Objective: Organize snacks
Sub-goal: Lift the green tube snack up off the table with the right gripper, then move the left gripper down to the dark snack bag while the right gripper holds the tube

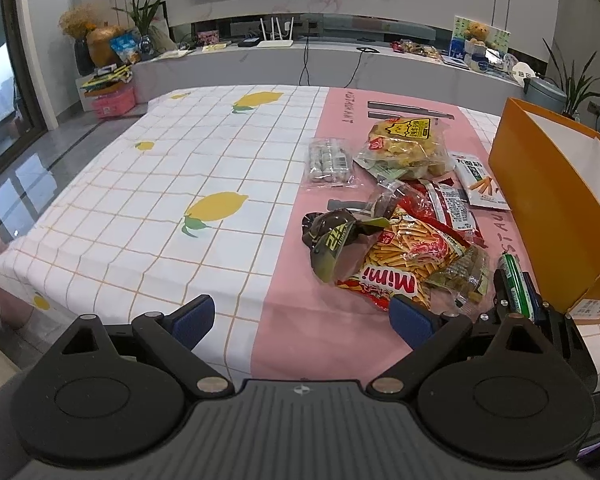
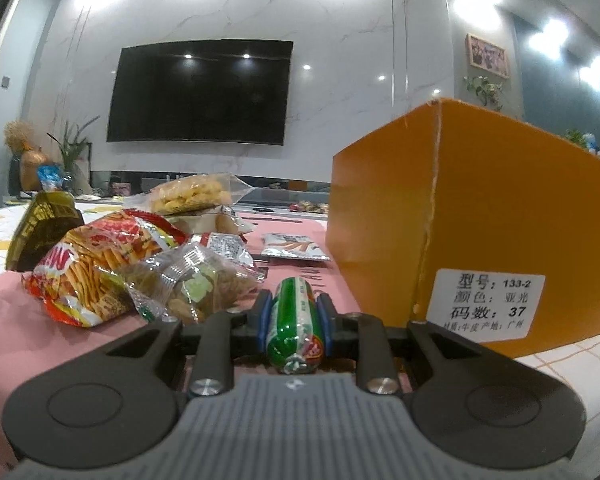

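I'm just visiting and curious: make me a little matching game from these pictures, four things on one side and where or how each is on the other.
Things:
1. green sausage stick
2. orange cardboard box
3. left gripper
4. red Mimi snack bag

States:
A. open, holding nothing
B. clamped in the right gripper
C. lying in the snack pile
D. standing at the table's right side

Pairs: 1-B, 2-D, 3-A, 4-C

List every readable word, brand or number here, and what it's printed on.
"Mimi": red snack bag.
"型号: 133-2", "颜色: 亚光", "码数: 37": white sticker on the orange box; its bottom line is too small.
Green sausage in the right tongs, other packets: blurred.
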Available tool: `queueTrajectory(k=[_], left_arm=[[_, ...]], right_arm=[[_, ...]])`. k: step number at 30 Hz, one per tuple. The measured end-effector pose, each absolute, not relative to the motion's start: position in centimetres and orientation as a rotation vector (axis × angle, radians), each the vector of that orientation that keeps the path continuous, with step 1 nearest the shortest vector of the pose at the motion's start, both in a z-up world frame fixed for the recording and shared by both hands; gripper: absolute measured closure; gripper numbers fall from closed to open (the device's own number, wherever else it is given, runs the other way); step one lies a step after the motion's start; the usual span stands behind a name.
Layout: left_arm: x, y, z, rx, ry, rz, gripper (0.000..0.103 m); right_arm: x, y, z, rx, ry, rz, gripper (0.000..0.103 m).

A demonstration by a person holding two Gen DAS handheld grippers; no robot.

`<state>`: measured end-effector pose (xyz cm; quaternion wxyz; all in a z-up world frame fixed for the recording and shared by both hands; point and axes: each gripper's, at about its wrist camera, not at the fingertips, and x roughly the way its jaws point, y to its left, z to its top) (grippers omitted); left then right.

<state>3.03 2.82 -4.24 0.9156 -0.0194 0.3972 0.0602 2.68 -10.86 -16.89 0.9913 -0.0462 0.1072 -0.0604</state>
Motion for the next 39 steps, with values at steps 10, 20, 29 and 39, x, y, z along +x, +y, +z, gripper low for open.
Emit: queueTrajectory(k=[10,20,29,39], left_arm=[[2.5,3.6,-3.0,-0.054,0.733,0.101,0.0],[3.6,4.5,-2.9,-0.037,0.743,0.077,0.0],[8.2,0.4,-5.3,0.17,0.876,-0.226,0.0],[11.7,-1.6,-8.5,0.311,0.9,-0.218,0.0]], right_arm=[[2.7,-10.7,-13.8,-0.106,0.223,-0.102,0.082],[1.0,-9.7,-5.1,-0.207,0.154,0.035,0.082],[-0.8,-17.8,2.7,0.144,0.201,0.118,0.082],[-1.4,-21.2,3.2,0.387,0.206,0.163,0.082]])
